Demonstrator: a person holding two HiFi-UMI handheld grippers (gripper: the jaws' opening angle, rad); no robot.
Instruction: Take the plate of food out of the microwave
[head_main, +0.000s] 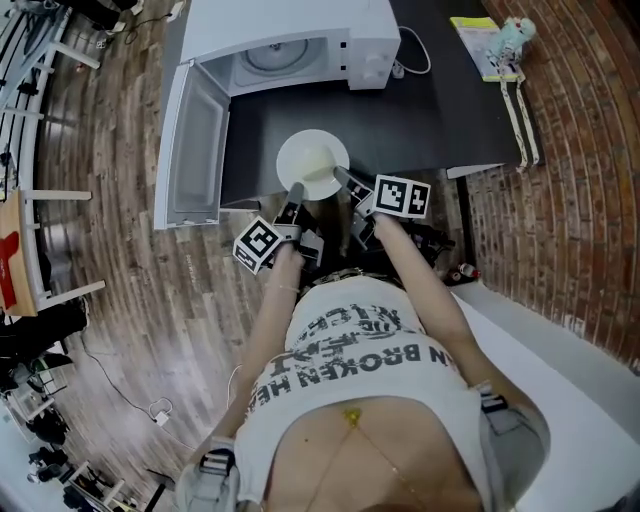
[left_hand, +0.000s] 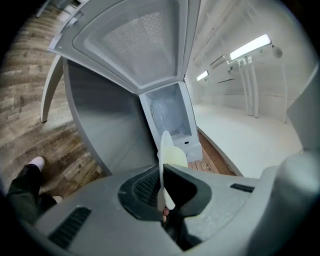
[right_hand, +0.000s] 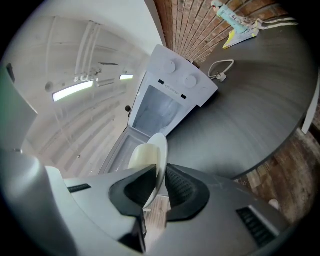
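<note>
I am holding the plate (head_main: 313, 165) between both tools. My left gripper (head_main: 294, 192) is pinching the rim on its near-left side, and my right gripper (head_main: 341, 177) is pinching the rim on its near-right side. In each gripper view the rim is showing edge-on in the gap, with the ribbed pads of the jaws pressing on it from both faces. Neither pair is spread free and neither is fully pressed together.

The pale food (head_main: 312, 158) is sitting on the plate just beyond my jaws, on the side towards the other gripper. The plate is round, so it has no long axis to line up, and both hands are equally near, each carrying a share.

The microwave (head_main: 300, 45) is standing ahead of the jaws, well apart from the plate, with its door (head_main: 195, 140) hanging open to the left of my left jaws. The plate looks already clear of the cavity and is hovering over the near part of the dark counter (head_main: 440, 110). I judge that what is coming turns on the bare counter lying directly below the jaws, and on both sides going down level together.
</note>
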